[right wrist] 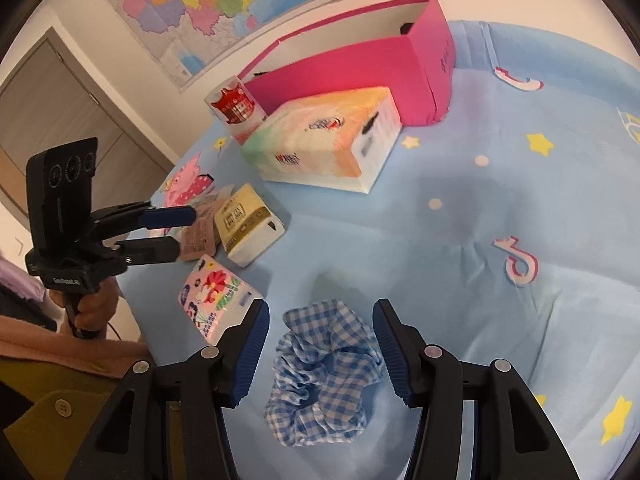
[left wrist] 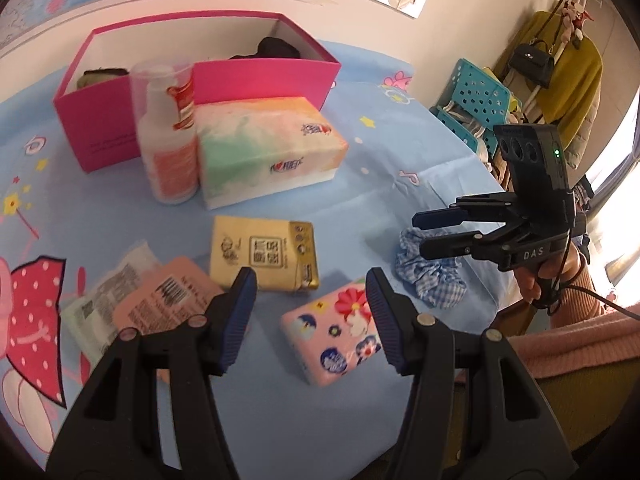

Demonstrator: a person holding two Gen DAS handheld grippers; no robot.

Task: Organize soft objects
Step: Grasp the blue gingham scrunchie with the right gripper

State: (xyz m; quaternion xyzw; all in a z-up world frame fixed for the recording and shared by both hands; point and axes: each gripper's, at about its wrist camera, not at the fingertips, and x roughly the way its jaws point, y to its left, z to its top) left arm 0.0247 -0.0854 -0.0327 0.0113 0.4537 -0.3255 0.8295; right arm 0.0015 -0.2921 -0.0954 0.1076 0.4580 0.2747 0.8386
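A blue-and-white checked scrunchie (right wrist: 320, 376) lies on the blue bedsheet between the fingers of my right gripper (right wrist: 320, 312). The pads stand apart from the cloth on both sides, so that gripper is open. In the left wrist view the scrunchie (left wrist: 432, 280) sits under the right gripper (left wrist: 419, 234). My left gripper (left wrist: 311, 280) is open and hovers over a pink floral tissue pack (left wrist: 332, 336), whose right end lies beneath the right finger. The open pink box (left wrist: 104, 128) stands at the back with a dark cloth (left wrist: 276, 48) inside.
A large pastel tissue box (left wrist: 268, 148) and a white bottle (left wrist: 168, 140) stand against the pink box's front. A yellow tissue pack (left wrist: 264, 256) and flat packets (left wrist: 160, 300) lie near the left gripper. Blue baskets (left wrist: 472, 100) and hung clothes stand beyond the bed's right edge.
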